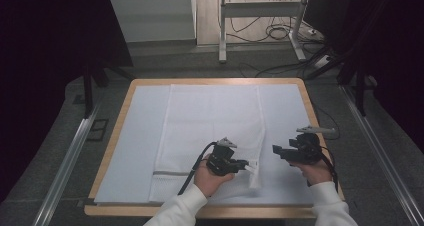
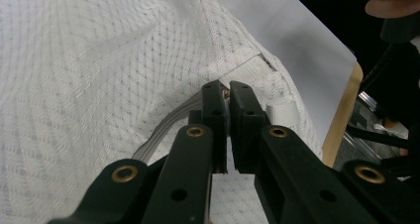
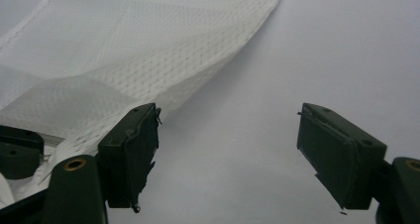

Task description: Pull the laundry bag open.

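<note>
A white mesh laundry bag (image 1: 210, 131) lies flat in the middle of the worktop (image 1: 117, 123), on a white sheet (image 1: 137, 141) that covers most of the top. The bag has a zipper (image 1: 170, 174) running across its near end. The left claw (image 1: 246, 164) is at the bag's near right corner, squeezed almost all the way shut. In the left gripper view its two black jaws pinch something small and shiny at the end of the zipper band (image 2: 168, 127), most likely the zipper pull. A little white tab (image 2: 281, 111) sits just beside it. The corner of the bag is lifted and a bit crumpled there. The right claw (image 1: 276, 149) waits near the bag's right side, on the sheet, with its jaws wide apart and nothing in them. I think the job is near its start: the grab is done, but the zipper has yet to be slid along. I cannot tell if the zipper is open or closed right now.
</note>
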Available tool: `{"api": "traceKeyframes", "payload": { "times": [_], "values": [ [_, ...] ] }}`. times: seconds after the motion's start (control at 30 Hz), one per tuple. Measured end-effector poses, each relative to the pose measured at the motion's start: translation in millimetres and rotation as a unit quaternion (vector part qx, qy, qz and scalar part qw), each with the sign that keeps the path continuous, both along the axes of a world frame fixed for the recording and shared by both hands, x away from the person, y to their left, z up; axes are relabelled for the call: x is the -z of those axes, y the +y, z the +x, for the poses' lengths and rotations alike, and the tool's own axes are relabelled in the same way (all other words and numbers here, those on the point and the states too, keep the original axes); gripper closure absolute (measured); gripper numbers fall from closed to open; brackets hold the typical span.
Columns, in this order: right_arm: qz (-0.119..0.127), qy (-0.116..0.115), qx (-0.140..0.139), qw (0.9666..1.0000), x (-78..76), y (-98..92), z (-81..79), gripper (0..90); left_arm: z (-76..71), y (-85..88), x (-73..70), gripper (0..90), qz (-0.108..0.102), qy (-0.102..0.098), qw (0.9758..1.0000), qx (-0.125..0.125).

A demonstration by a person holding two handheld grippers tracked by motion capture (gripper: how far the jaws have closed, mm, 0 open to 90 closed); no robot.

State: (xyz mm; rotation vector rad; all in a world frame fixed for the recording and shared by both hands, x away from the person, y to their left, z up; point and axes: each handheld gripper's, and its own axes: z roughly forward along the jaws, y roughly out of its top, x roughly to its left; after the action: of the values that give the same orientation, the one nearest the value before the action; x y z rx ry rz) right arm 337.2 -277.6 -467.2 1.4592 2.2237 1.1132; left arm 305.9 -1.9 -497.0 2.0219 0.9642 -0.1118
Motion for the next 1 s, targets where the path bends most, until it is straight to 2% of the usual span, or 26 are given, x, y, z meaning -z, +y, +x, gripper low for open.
{"api": "traceKeyframes", "payload": {
  "times": [0.4, 0.67, 0.7, 0.93, 1.0],
  "values": [
    [0.023, 0.033, -0.016, 0.9991, -0.3, 16.5, -1.4, 21.1, 0.5, -3.6, 1.8, 87.1, 0.000, 0.002, 1.0000, 0.001],
    [0.032, 0.052, -0.015, 0.9980, 4.1, 25.1, -0.4, 21.1, -0.8, -7.1, 3.3, 87.1, -0.001, 0.002, 1.0000, 0.001],
    [0.039, 0.062, -0.013, 0.9973, 5.2, 27.1, -0.1, 20.9, -1.3, -7.7, 3.8, 87.1, 0.000, 0.003, 1.0000, 0.002],
    [0.043, 0.077, -0.021, 0.9959, 10.6, 34.7, 1.2, 20.9, -2.0, -9.1, 4.0, 87.1, 0.001, 0.002, 1.0000, 0.005],
    [0.048, 0.079, -0.015, 0.9956, 12.3, 36.7, 1.4, 19.8, -2.0, -9.3, 3.8, 87.1, 0.002, 0.002, 1.0000, 0.005]
  ]
}}
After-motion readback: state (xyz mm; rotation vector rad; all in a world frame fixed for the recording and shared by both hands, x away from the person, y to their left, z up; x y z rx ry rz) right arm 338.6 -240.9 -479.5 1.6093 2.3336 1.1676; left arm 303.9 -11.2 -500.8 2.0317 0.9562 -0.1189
